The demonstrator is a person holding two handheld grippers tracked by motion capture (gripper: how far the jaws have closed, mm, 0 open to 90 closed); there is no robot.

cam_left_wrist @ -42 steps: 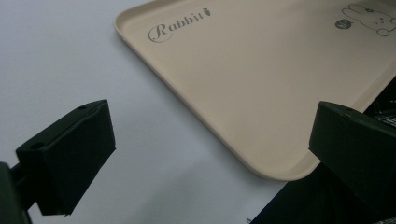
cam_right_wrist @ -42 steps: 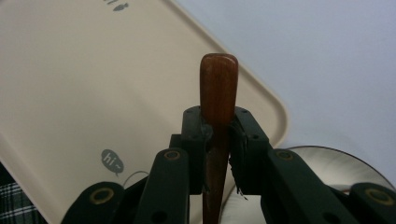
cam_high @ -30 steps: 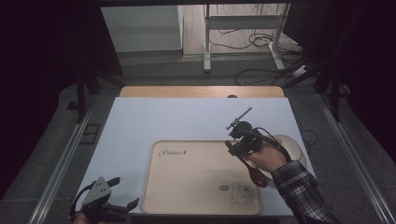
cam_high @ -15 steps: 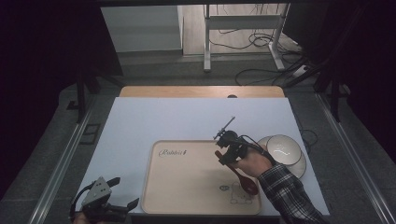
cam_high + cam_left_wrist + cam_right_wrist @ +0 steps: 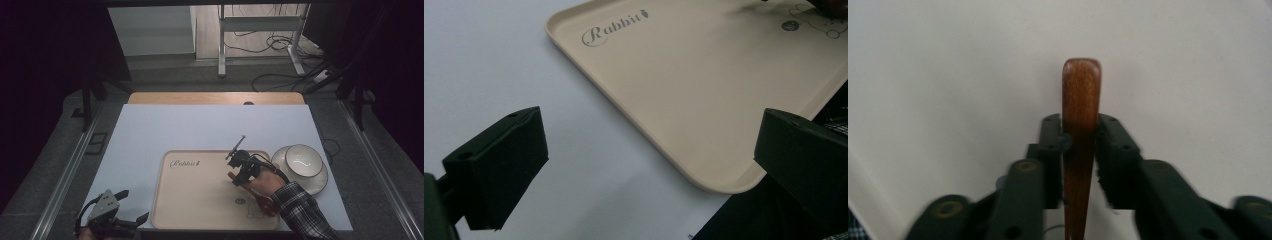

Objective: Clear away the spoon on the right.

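R gripper [image 5: 239, 172] has come down from beside bowl [image 5: 300, 161] to tray [image 5: 200, 200]; spoon [image 5: 1079, 130] now lies low on tray. Jaws just been easing apart, handle between, gap at one pad — looks like release, placing near done. L gripper [image 5: 107, 217] wide, empty, by tray corner.

Spoon handle [image 5: 1081, 125]: dark polished wood, slight sheen. Tray [image 5: 704, 100]: smooth matt beige plastic. Bowl [image 5: 304, 161]: glossy white ceramic. Fingers [image 5: 504, 165]: matt black plastic. Counter [image 5: 210, 130]: matt white.
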